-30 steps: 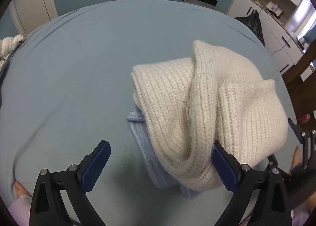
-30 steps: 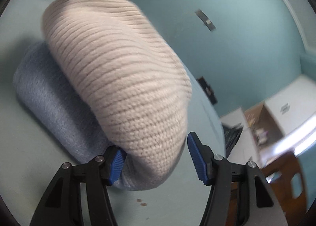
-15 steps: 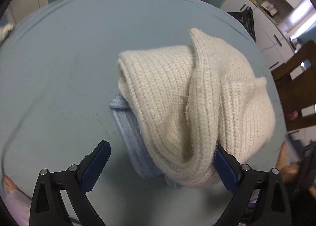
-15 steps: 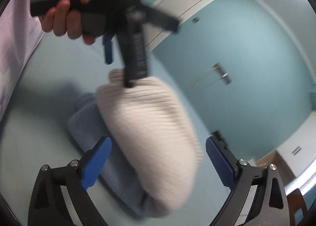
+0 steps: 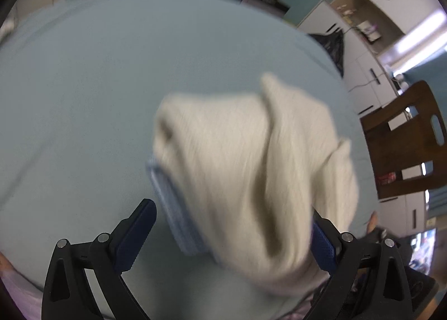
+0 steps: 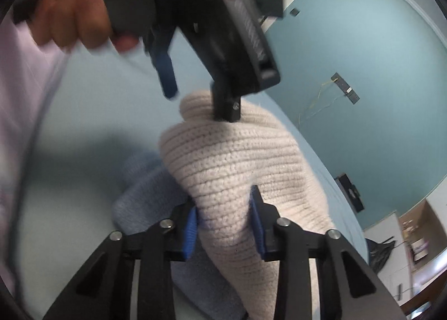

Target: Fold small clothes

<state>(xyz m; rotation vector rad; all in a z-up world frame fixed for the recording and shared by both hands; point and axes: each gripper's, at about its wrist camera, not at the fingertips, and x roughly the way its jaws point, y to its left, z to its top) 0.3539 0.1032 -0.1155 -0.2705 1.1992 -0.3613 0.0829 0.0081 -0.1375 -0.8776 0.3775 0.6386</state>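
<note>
A cream knit (image 6: 237,174) lies on top of a blue knit (image 6: 145,188), both on the pale blue bed (image 5: 83,96). The right gripper (image 6: 223,225) is closing w/ the cream knit's near end between its blue pads, which press into it. The left gripper (image 5: 232,230) has its jaws wide apart; one finger (image 6: 223,104) touches the far end of the cream knit, the other hangs free. A hand (image 6: 75,21) holds its handle. Left view is blurry.

The knit hat (image 5: 251,169) lies on top of the folded cloth (image 5: 173,208), on the bed (image 5: 83,82), lower right of middle.
</note>
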